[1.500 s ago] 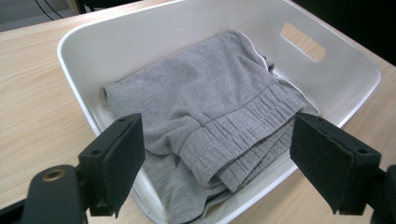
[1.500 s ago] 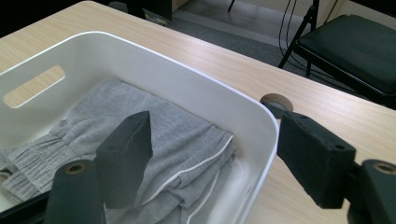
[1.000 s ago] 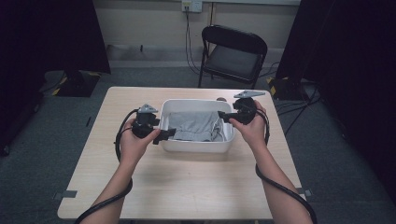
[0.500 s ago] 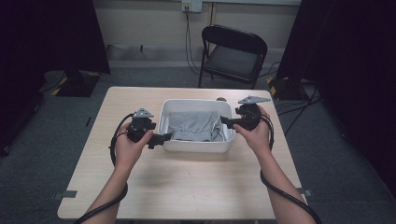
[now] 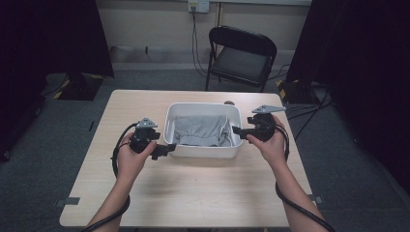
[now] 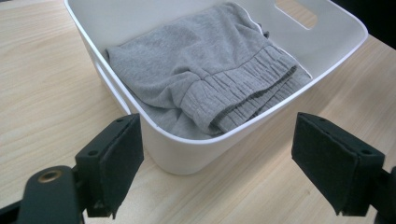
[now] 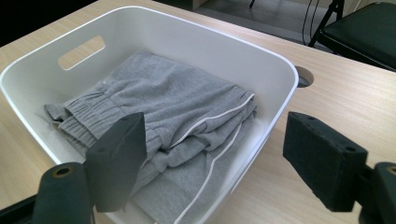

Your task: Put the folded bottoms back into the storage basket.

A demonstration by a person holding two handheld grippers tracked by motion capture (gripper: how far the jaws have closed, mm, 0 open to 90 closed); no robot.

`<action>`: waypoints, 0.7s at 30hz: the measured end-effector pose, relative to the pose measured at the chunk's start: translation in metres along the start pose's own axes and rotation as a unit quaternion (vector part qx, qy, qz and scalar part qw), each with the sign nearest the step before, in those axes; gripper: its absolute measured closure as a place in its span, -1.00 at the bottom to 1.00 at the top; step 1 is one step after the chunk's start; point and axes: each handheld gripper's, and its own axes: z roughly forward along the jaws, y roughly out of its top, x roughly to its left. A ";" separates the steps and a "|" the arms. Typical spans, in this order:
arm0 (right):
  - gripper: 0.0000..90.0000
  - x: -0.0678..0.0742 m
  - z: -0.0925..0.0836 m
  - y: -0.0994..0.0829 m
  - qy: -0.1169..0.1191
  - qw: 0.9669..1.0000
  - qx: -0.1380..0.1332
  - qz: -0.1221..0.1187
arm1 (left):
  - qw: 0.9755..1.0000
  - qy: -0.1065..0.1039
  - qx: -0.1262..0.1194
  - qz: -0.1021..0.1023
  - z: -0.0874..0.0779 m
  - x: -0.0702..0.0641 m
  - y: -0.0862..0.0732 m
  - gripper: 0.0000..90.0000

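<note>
On the wooden tabletop (image 5: 145,193), the left tool (image 5: 167,148) sits at the near left corner of the white bin (image 5: 203,151), its jaws spread wide with nothing between them. The right tool (image 5: 238,130) is at the bin's right rim, jaws likewise wide apart and gripping nothing. Grey folded shorts (image 5: 200,129) lie inside the bin. Beyond the tabletop stands a black folding chair (image 5: 241,55).

black gripper (image 5: 166,149), grey three-cornered plate (image 5: 146,123), black cable (image 5: 116,154).
</note>
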 end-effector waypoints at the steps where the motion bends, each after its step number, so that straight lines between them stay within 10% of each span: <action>1: -0.53 0.000 -0.001 -0.001 0.001 1.000 0.001 0.000 | 1.000 0.000 0.000 0.000 0.000 0.000 -0.001 -0.63; 21: -0.53 0.005 -0.017 -0.018 0.020 1.000 -0.007 -0.006 | 1.000 -0.002 0.004 -0.008 -0.009 0.006 -0.021 -0.63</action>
